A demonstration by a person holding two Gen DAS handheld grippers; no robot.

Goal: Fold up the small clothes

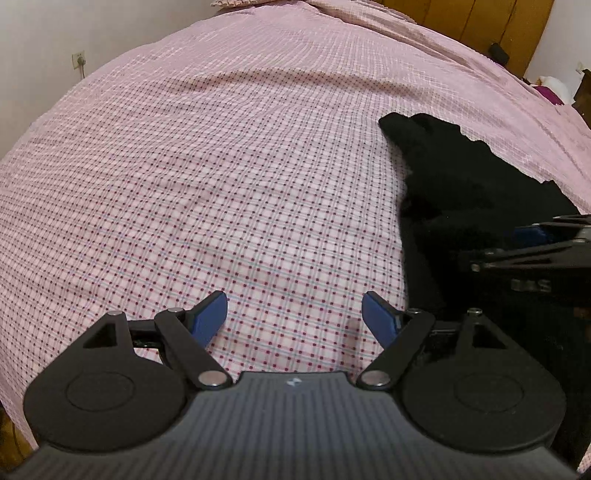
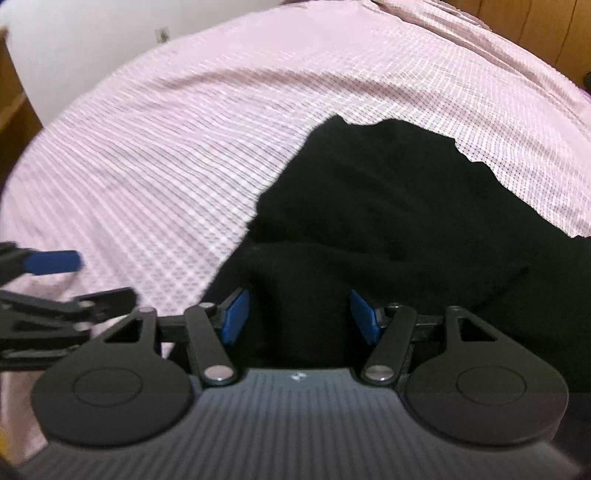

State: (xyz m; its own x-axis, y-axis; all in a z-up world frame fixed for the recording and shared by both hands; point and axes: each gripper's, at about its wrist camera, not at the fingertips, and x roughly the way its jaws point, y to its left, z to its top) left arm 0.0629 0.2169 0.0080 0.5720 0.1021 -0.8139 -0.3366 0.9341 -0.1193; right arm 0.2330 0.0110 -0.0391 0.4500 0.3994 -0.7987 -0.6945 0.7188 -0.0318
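A black garment (image 1: 461, 192) lies crumpled on the pink checked bed sheet (image 1: 221, 166), at the right of the left wrist view. It fills the middle and right of the right wrist view (image 2: 388, 221). My left gripper (image 1: 294, 314) is open and empty over bare sheet, to the left of the garment. My right gripper (image 2: 298, 314) is open, low over the garment's near part, with black cloth between its blue fingers; whether it touches is unclear. The right gripper also shows at the right edge of the left wrist view (image 1: 532, 240), and the left gripper at the left edge of the right wrist view (image 2: 51, 264).
The bed sheet (image 2: 166, 147) spreads wide to the left and back. A white wall with a socket (image 1: 78, 59) stands beyond the bed's left edge. A wooden headboard or wardrobe (image 1: 480, 22) is at the back right. Small items (image 1: 550, 88) sit at the far right.
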